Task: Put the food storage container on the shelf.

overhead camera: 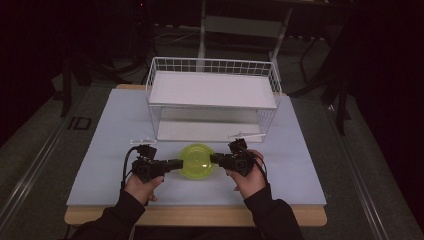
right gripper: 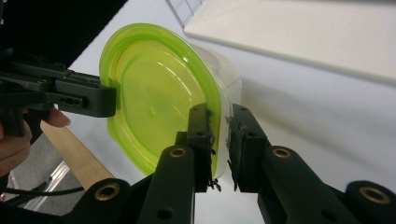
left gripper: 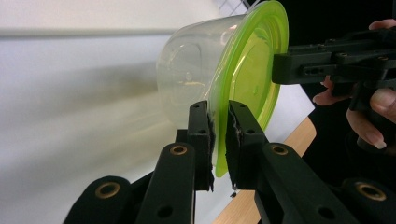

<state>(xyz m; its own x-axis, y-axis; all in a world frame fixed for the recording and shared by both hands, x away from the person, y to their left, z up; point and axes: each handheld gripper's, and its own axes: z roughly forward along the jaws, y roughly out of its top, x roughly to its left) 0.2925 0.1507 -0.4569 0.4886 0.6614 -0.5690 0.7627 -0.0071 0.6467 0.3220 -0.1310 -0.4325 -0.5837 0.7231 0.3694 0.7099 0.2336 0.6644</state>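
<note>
Clear plastic container (overhead camera: 197, 162) with a lime-green lid (overhead camera: 196, 159) sits near the front centre of the pale bench (overhead camera: 115, 145), held from both sides. Left tongs (overhead camera: 176, 164) come in from 9 o'clock of the container and are clamped on the lid rim; in the left gripper view the jaws pinch the lower edge of the green lid (left gripper: 247, 84) with the clear tub body (left gripper: 191, 74) behind it, and the right tongs (left gripper: 280, 69) meet the rim at 3 o'clock. Right tongs (overhead camera: 216, 159) come in from 3 o'clock in the high view, also closed on the rim; in the right gripper view the jaws squeeze the lid (right gripper: 154, 98) edge where it meets the tub (right gripper: 226, 86), and the left tongs (right gripper: 109, 101) touch the rim at 9 o'clock. Cannot tell if the container is lifted or resting on the bench. White wire basket shelf (overhead camera: 212, 97) stands at 12 o'clock of the container, well apart. Left hand (overhead camera: 142, 186) and right hand (overhead camera: 250, 180) with dark sleeves enter from 6 o'clock.
</note>
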